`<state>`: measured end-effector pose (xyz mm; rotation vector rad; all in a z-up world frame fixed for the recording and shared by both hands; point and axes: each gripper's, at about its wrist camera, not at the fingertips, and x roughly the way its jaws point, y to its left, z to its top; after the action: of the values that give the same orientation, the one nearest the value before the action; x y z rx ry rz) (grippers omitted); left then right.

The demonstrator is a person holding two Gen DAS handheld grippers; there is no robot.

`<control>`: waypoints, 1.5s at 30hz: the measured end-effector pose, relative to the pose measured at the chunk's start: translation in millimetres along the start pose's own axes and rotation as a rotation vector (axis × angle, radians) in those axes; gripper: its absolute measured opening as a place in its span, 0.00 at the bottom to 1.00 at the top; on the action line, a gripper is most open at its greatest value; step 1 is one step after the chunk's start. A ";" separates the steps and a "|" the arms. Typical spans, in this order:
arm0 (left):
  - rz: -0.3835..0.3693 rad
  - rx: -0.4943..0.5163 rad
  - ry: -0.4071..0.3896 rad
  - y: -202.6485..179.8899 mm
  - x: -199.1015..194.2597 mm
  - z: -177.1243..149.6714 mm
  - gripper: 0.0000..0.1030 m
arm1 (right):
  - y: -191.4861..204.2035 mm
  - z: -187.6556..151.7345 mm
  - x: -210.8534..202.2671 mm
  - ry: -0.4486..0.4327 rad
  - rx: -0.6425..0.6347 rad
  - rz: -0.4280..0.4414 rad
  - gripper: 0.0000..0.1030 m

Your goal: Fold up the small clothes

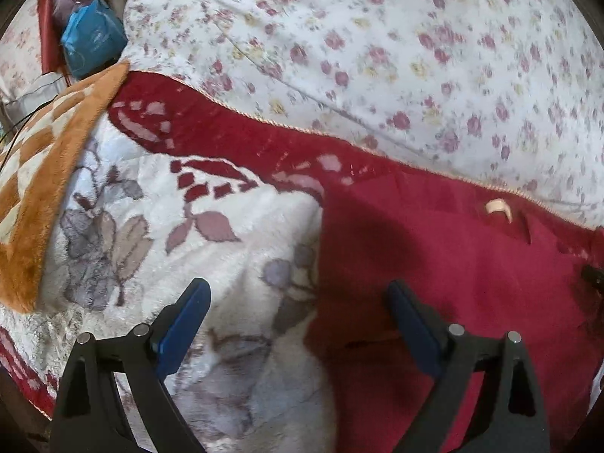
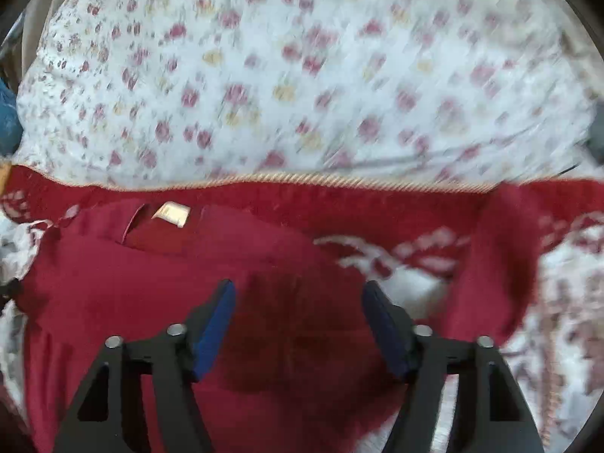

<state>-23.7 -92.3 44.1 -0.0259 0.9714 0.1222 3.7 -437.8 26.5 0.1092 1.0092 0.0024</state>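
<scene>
A dark red garment lies spread on a plush blanket, its pale neck label near the far edge. My left gripper hangs open above the garment's left edge, one finger over the white blanket and the other over the red cloth, with nothing between them. In the right wrist view the same garment fills the lower middle, with its label at the upper left and a sleeve stretched out to the right. My right gripper stands open just over the garment's body, holding nothing.
The plush blanket is white with grey flowers and a red border. Behind it lies a white sheet with small pink flowers. An orange checked blanket and a blue bag sit at the far left.
</scene>
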 end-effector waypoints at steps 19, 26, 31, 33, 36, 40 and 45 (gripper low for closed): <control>-0.029 0.005 -0.013 -10.0 -6.3 -4.8 0.91 | 10.2 -21.3 -57.9 -0.096 -0.049 -0.007 0.40; -0.045 0.031 -0.030 -19.7 -13.0 -5.5 0.91 | 37.1 -38.7 -9.5 0.011 -0.116 -0.035 0.40; -0.056 0.026 -0.035 -21.3 -14.3 -6.3 0.91 | 36.4 -40.0 -18.4 0.009 -0.120 -0.042 0.45; -0.060 0.027 -0.040 -23.1 -15.5 -5.8 0.91 | 35.3 -41.3 -27.3 -0.007 -0.125 -0.044 0.50; -0.075 0.025 -0.045 -25.1 -18.7 -5.4 0.91 | 31.3 -41.4 -34.3 -0.022 -0.120 -0.051 0.51; -0.103 0.046 -0.057 -32.7 -23.9 -7.2 0.91 | 31.7 -42.2 -34.0 -0.017 -0.102 -0.039 0.52; -0.124 0.089 -0.050 -42.3 -20.9 -11.4 0.91 | 35.1 -41.2 -21.9 -0.004 -0.082 -0.022 0.52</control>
<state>-39.8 -137.0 53.6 -0.0015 0.9217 -0.0340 -41.0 -400.3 26.5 0.0230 1.0045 0.0240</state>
